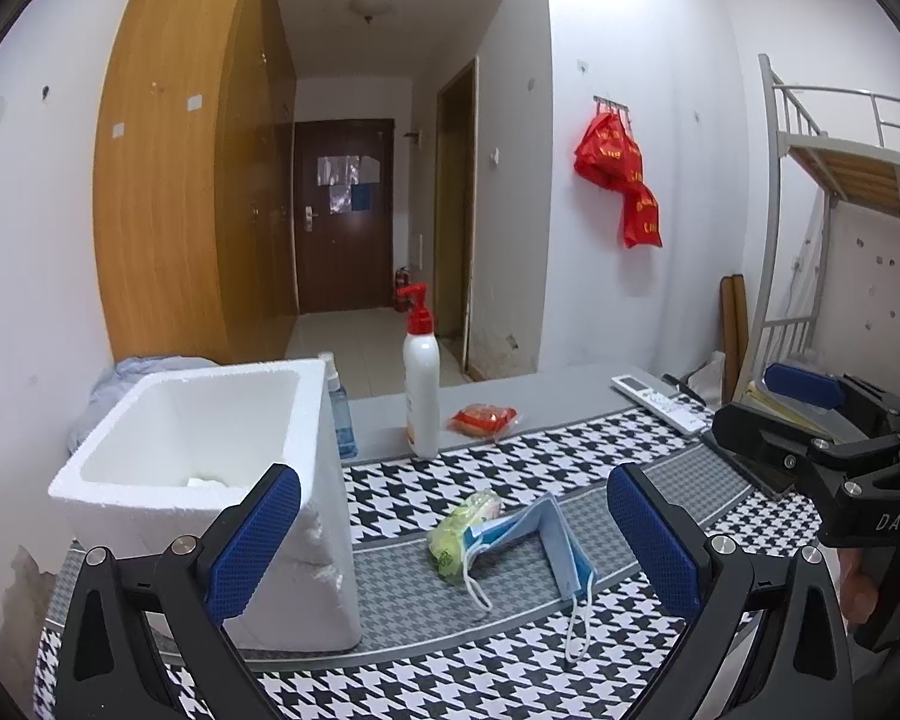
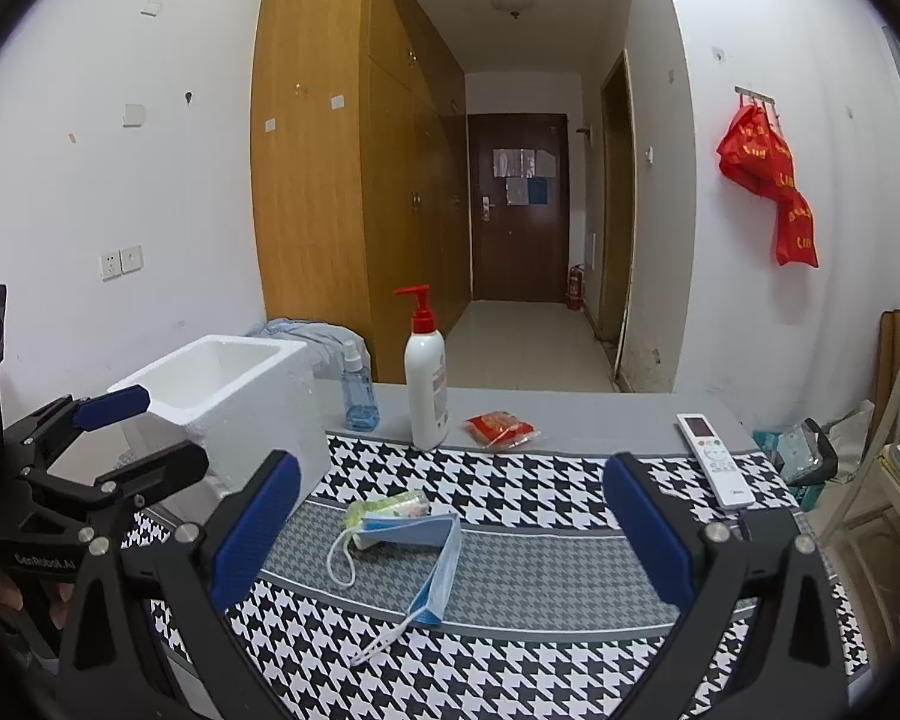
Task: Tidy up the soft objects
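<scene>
Face mask [image 1: 555,546] lies against a green packet [image 1: 459,531] right of the foam box [image 1: 210,450]; both grippers [image 1: 453,546] [image 2: 450,540] hover released, so picking it up likely comes next.

Patterned mat [image 2: 510,570] open around blue folded face mask [image 2: 432,564]; white foam box [image 2: 234,402] blocks left, white pump bottle [image 2: 425,384] behind.

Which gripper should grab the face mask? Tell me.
Probably left: the left gripper is open, the face mask lies between its fingers, and the foam box is beside it.
</scene>
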`<state>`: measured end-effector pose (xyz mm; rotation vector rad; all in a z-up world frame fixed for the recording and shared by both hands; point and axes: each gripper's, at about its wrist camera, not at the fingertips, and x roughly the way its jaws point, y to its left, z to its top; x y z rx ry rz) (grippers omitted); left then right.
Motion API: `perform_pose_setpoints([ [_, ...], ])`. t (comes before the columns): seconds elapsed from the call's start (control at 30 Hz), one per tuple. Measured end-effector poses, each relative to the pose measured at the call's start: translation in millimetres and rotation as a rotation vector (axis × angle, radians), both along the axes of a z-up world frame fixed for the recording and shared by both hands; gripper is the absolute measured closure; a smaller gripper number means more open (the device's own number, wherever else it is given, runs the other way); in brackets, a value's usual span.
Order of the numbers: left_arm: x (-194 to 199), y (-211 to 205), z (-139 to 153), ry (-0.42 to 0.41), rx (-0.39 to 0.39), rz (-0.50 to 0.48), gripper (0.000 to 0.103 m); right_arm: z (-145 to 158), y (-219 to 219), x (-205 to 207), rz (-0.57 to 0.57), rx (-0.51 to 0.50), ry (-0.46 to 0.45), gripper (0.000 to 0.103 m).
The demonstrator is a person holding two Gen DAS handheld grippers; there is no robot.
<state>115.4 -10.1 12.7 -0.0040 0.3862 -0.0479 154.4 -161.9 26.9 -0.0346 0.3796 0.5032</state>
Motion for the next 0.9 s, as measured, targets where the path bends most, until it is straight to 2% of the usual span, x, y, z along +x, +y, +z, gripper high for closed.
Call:
perform_pose_setpoints([
  [0.9, 15, -12, -40, 0.101, -0.001, -0.029, 0.001, -33, 4, 17, 0.007, -0.034, 0.099, 0.001],
])
